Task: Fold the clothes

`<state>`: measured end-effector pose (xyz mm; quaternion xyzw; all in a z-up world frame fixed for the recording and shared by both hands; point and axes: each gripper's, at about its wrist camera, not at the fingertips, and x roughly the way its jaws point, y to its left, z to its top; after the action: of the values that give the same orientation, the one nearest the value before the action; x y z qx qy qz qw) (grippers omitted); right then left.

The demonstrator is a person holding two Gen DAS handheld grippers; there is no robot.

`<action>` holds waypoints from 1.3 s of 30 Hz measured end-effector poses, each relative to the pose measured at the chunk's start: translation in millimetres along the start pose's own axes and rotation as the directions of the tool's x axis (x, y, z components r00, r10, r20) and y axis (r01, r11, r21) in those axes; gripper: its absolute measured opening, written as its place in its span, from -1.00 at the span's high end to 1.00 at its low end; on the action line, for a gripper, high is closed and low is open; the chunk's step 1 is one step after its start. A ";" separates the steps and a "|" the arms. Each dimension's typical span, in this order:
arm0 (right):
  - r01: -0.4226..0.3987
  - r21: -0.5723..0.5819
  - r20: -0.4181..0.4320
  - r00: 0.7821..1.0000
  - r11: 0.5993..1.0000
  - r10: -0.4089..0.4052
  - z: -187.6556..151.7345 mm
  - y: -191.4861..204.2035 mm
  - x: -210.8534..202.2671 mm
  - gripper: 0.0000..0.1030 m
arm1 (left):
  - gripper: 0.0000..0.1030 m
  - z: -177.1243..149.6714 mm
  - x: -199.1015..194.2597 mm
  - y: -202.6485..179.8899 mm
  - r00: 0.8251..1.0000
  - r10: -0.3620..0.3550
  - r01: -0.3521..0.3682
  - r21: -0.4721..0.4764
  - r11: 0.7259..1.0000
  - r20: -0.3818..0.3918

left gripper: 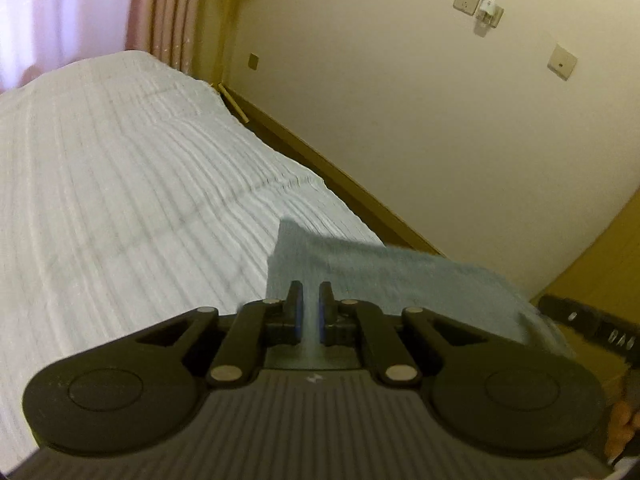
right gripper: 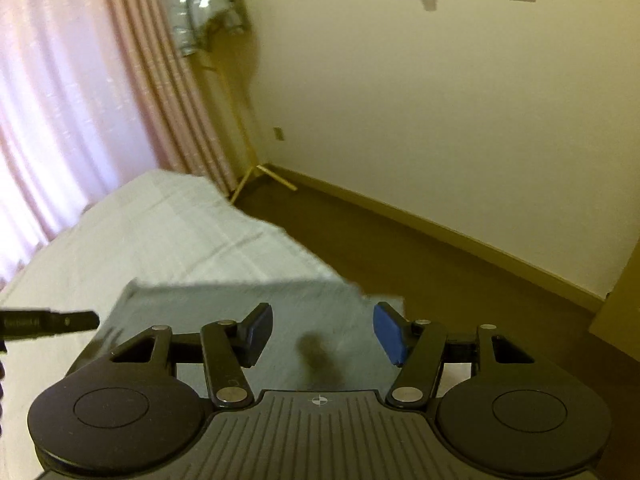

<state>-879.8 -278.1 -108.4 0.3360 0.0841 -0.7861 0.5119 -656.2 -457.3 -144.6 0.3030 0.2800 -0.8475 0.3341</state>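
A light blue garment [left gripper: 400, 276] lies folded on the white bedspread [left gripper: 120, 200], near the bed's right edge. My left gripper [left gripper: 310, 300] is shut, and a strip of the blue fabric runs between its pads. In the right wrist view the same garment [right gripper: 224, 312] spreads under my right gripper [right gripper: 324, 328], which stands open above it with nothing pinched. A dark spot [right gripper: 316, 356] shows on the fabric between the open fingers. Part of the other gripper pokes in at the edge of each view [left gripper: 588, 320] [right gripper: 48, 322].
The bed [right gripper: 168, 220] runs toward pink curtains [right gripper: 60, 100]. Brown floor [right gripper: 400, 264] and a cream wall [right gripper: 440, 100] with sockets lie to the right. A wooden stand [right gripper: 256, 168] holding a silvery jacket [right gripper: 200, 4] is in the far corner. A hand [left gripper: 624, 420] shows at the right edge.
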 end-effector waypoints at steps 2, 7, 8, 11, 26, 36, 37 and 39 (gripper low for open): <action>0.007 -0.026 -0.017 1.000 1.000 -0.008 -16.5 11.0 -13.4 -0.17 | 0.94 -12.0 -17.3 -2.2 1.000 0.011 -0.011 -0.014 1.000 -0.017; 0.042 -0.053 -0.091 0.995 0.998 -0.046 -65.0 33.1 -29.4 -0.17 | 0.91 -44.8 -21.4 -3.9 0.996 0.072 -0.073 -0.018 0.997 -0.059; 0.046 -0.063 -0.119 0.991 0.997 -0.054 -72.9 36.7 -26.8 -0.17 | 0.91 -47.4 -21.0 -5.3 0.994 0.091 -0.091 0.003 0.996 -0.054; 0.059 -0.088 -0.142 0.987 0.994 -0.071 -83.8 44.5 -30.8 -0.17 | 0.91 -43.4 -25.6 -8.2 0.992 0.109 -0.110 0.001 0.994 -0.068; 0.127 0.004 -0.184 0.975 0.992 -0.124 -71.4 75.9 -137.9 -0.18 | 0.43 -62.7 -160.5 -47.8 0.980 0.150 -0.136 0.109 0.985 -0.132; 0.165 0.011 -0.191 0.968 0.986 -0.160 -66.9 102.0 -205.8 -0.18 | 0.31 -72.1 -234.3 -86.9 0.985 0.157 -0.140 0.205 0.969 -0.070; 0.168 0.006 -0.192 0.968 0.986 -0.164 -68.7 103.7 -209.2 -0.18 | 0.31 -73.7 -239.3 -89.1 0.986 0.155 -0.138 0.210 0.968 -0.065; 0.164 0.007 -0.184 0.970 0.987 -0.159 -72.3 105.8 -214.7 -0.18 | 0.28 -76.3 -247.5 -93.0 0.987 0.151 -0.136 0.219 0.966 -0.054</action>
<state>-703.0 -131.9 -9.1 0.4045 0.1492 -0.7918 0.4326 -552.9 -249.8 3.9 0.3865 0.1755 -0.8351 0.3499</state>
